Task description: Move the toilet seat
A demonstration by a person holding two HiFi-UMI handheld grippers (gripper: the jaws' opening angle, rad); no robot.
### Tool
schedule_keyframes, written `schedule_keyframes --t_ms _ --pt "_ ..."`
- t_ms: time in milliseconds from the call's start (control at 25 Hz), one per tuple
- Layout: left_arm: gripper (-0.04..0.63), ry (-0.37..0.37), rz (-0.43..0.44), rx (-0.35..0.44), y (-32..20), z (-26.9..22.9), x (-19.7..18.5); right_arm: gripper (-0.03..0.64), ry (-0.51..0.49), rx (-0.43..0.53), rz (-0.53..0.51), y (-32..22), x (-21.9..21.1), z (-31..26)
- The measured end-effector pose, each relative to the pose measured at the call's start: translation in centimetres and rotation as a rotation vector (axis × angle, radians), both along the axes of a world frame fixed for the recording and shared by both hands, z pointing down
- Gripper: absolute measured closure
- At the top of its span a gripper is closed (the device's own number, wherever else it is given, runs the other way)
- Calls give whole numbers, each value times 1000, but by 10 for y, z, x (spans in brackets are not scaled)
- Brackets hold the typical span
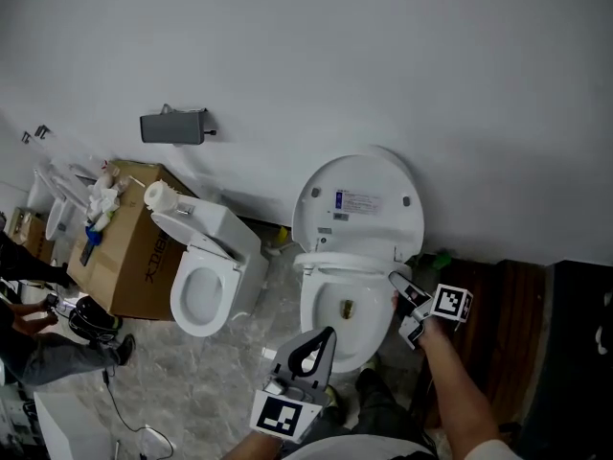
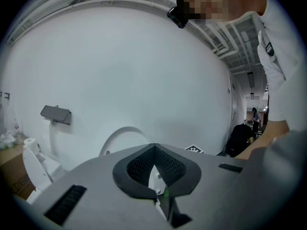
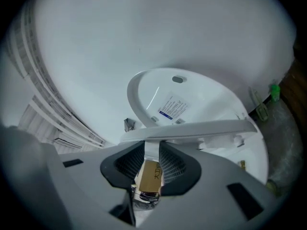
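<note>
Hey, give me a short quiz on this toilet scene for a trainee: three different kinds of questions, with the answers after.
1. True or false: the white oval toilet lid stands raised against the white wall.
2. Which gripper clamps the white toilet seat ring? A) left gripper B) right gripper C) neither
3. What brown thing stands beside the smaller white toilet?
Key: 1 true; 2 B; 3 the cardboard box.
</note>
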State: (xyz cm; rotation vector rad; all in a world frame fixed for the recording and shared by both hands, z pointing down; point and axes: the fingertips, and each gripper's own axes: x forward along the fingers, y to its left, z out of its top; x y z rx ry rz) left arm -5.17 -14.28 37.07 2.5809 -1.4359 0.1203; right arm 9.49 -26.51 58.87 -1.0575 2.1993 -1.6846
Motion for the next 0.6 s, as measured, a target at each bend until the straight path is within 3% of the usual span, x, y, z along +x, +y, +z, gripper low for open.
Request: schedule_keyframes --t_ms 240,600 --pt "591 -8 -32 -13 -20 -1 2 565 -15 -3 -18 -24 -6 -7" --pt "592 -10 -63 -12 -48 -1 10 572 82 33 3 -72 -1 -12"
